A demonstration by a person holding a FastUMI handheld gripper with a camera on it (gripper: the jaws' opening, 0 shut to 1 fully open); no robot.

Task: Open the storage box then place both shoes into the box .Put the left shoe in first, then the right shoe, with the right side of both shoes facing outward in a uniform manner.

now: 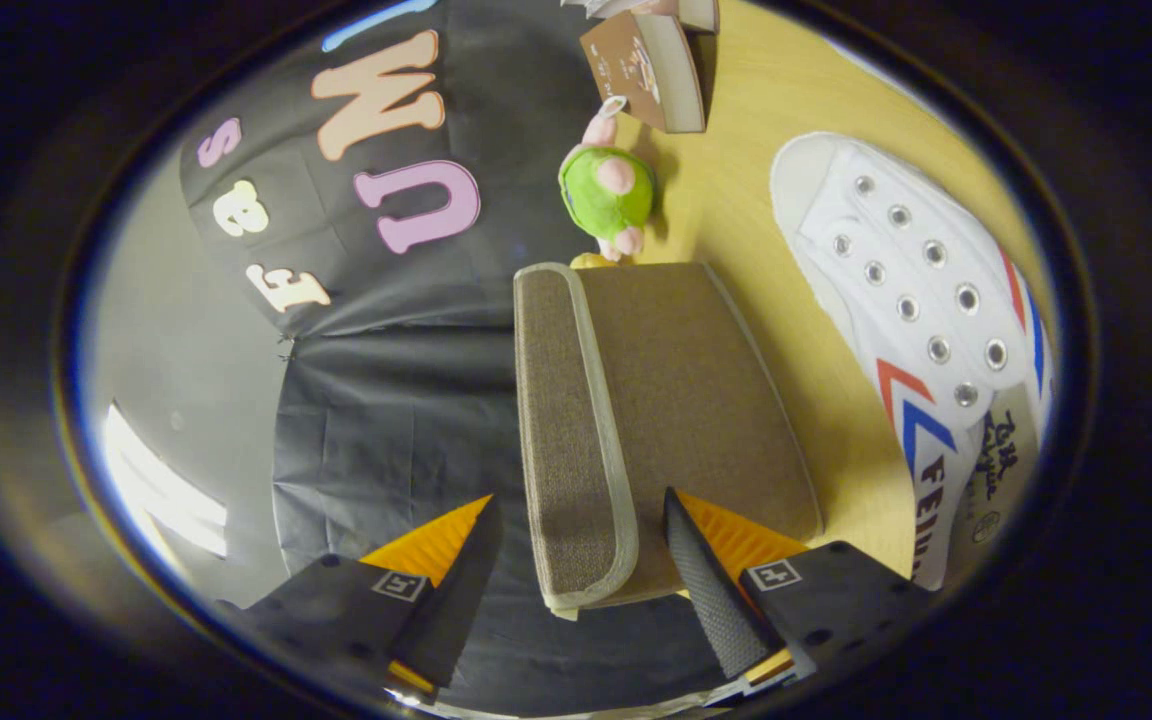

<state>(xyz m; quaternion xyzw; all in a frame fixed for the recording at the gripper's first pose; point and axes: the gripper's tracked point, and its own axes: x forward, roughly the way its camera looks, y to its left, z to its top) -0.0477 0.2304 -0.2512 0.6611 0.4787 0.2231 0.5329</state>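
Between the gripper (576, 570) fingers at lower centre stands the brown storage box (656, 420) lid edge, fingers wide apart.

One finger (711, 590) lies against the lid; a white shoe (921, 320) rests on the wooden table (736, 180) at right, a green plush toy (606, 190) beyond the box.

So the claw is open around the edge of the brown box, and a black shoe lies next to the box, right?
Not quite. The shoe is white, with red and blue stripes, not black. The gripper view shows it lying on the table beside the brown box. The claw is open around the box's edge, as you said.
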